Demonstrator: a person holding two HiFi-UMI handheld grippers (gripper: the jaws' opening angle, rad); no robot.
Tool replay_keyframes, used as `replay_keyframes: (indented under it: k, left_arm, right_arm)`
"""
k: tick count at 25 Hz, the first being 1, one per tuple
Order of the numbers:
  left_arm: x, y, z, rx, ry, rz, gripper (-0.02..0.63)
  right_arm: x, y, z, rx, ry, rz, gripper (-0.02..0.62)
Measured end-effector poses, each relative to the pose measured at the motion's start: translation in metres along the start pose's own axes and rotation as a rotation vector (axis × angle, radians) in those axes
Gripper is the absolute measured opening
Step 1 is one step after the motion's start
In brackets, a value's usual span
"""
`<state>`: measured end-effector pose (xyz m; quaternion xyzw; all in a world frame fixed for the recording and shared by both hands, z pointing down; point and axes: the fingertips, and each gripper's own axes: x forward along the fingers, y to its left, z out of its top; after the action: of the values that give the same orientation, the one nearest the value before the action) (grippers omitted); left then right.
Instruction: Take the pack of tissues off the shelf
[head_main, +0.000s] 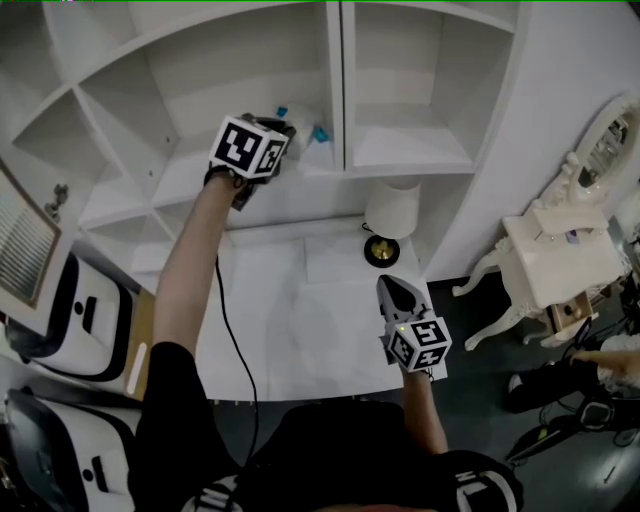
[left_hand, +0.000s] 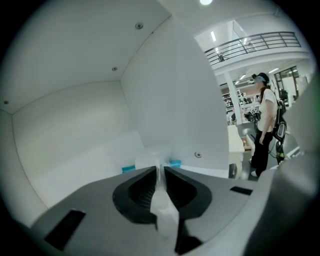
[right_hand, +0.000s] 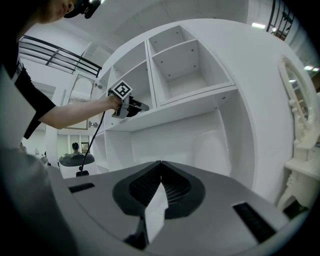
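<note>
Tissue pack (left_hand: 150, 159) pinched by L gripper (left_hand: 160, 168) (on shelf (left_hand: 75, 160)).

We find the pack of tissues (head_main: 312, 138) inside a shelf (head_main: 410, 160) compartment at the upper centre of the head view, pinched at the tip of the left claw (head_main: 289, 128). Below the shelf a lamp (head_main: 392, 210) stands on the counter (head_main: 290, 310), and the right claw (head_main: 387, 284) hangs just below the lamp. A dressing table (head_main: 560, 262) sits at the far right.

No legible text, label or number anywhere.
</note>
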<state>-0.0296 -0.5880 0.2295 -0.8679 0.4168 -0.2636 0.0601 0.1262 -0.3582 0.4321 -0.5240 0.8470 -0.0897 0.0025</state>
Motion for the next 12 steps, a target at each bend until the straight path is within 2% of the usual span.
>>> replay_keyframes:
  k: [4, 9, 12]
  left_arm:
    - [-0.039, -0.016, -0.007, -0.016, -0.102, 0.029, 0.055]
    - [-0.097, -0.041, -0.016, -0.105, -0.294, 0.040, 0.052]
    - [-0.127, -0.060, -0.032, -0.157, -0.379, 0.067, 0.052]
  right_arm:
    - [0.005, 0.009, -0.004, 0.005, 0.011, 0.029, 0.018]
    - [0.015, 0.033, -0.001, 0.041, 0.005, 0.094, 0.018]
    - [0.020, 0.054, 0.018, 0.006, -0.029, 0.142, 0.018]
